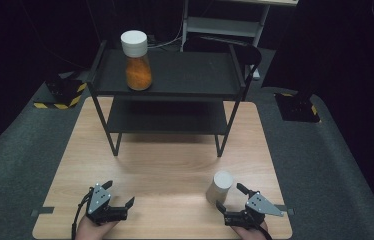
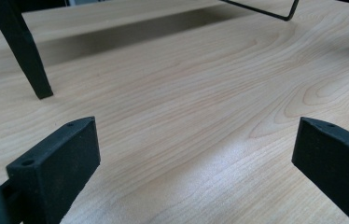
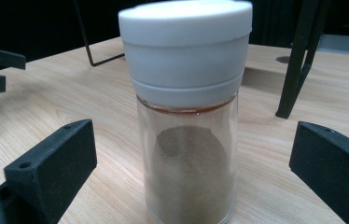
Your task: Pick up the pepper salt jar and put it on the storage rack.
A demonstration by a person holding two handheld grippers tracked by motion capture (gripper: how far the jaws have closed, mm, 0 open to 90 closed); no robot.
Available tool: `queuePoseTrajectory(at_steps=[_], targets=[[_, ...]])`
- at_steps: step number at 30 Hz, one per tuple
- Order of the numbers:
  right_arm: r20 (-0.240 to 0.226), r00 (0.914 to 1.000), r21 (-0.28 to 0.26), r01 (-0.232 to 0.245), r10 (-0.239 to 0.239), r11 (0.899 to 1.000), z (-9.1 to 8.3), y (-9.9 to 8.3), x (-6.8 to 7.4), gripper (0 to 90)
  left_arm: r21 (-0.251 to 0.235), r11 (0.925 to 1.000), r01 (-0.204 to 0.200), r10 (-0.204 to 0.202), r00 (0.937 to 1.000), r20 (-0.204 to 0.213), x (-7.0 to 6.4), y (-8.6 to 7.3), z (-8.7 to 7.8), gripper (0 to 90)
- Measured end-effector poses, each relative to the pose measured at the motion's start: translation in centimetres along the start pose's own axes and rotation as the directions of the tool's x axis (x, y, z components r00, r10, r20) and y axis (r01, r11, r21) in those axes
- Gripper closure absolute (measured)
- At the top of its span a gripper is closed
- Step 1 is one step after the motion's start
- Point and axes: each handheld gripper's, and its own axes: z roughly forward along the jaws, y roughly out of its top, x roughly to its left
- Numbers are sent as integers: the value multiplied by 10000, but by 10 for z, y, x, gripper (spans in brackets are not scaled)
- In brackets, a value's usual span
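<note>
We hold both tongs apart: the right gripper (image 1: 232, 197) faces the clear glass spice jar with a white plastic cap (image 3: 187, 112), upright on the wooden table (image 1: 170, 165). It seems light, rigid, slippery; we'd grip the glass mid-body. The left gripper (image 1: 120, 192) idles.

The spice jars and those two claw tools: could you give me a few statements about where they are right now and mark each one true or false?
1. The orange-filled jar stands on the top shelf of the black rack. True.
2. The right gripper is clamped on the white-capped jar. False: its jaws stand open, apart from the jar on either side.
3. The left gripper holds nothing. True.
4. The jar near the right gripper lies on its side. False: it stands upright on the wooden table.
5. Both jars have white caps. True.
</note>
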Motion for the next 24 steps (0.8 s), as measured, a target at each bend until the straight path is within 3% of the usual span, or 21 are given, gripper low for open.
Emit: queuePoseTrajectory(at_steps=[8, 14, 24], targets=[[-30, 10000, -172, 25, -25, 9998, -2, 5, 4, 2, 41, 10000, -54, 54, 10000, 33, 0, 0, 0, 9], [81, 9996, -454, 279, -276, 9986, -1, 12, 16, 5, -67, 9998, -167, 168, 9997, 159, 0, -1, -1, 9], [190, 9991, -100, 369, -367, 9993, 6, 25, 19, 25, 2, 9999, -132, 131, 9990, 420, 5, 0, -1, 8]])
